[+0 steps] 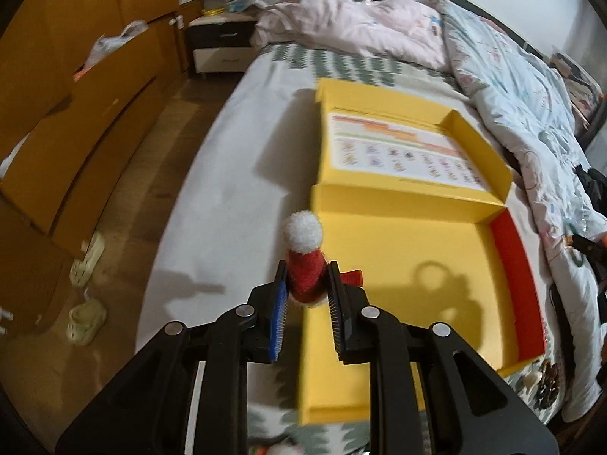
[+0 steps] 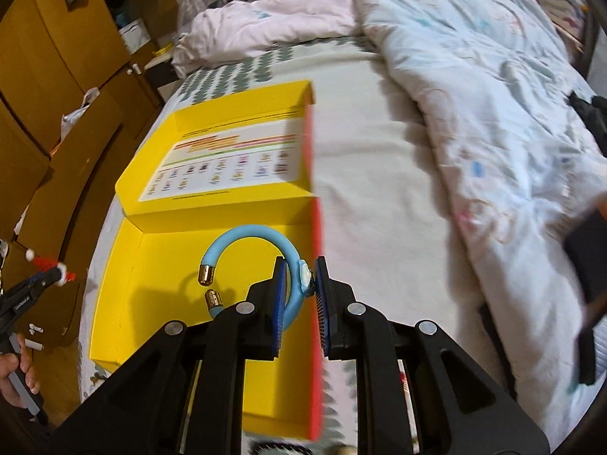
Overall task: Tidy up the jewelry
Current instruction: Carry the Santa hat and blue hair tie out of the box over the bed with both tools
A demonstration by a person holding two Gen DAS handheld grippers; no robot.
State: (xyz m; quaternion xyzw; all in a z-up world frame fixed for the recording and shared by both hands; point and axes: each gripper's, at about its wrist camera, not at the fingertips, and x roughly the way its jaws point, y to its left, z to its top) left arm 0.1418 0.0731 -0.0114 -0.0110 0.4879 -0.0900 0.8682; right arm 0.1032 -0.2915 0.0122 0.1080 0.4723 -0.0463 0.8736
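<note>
Yellow box (image 2: 159, 273), one bracelet (image 2: 250, 239), one clip (image 1: 305, 261)

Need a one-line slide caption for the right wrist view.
Right gripper holds a blue open bangle with gold end caps above the open yellow box on the bed.

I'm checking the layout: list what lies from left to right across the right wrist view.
Wooden wardrobe → left tongs holding the Santa hat clip → yellow box → blue bracelet in the right tongs → bare bedsheet → pale blue quilt.
</note>
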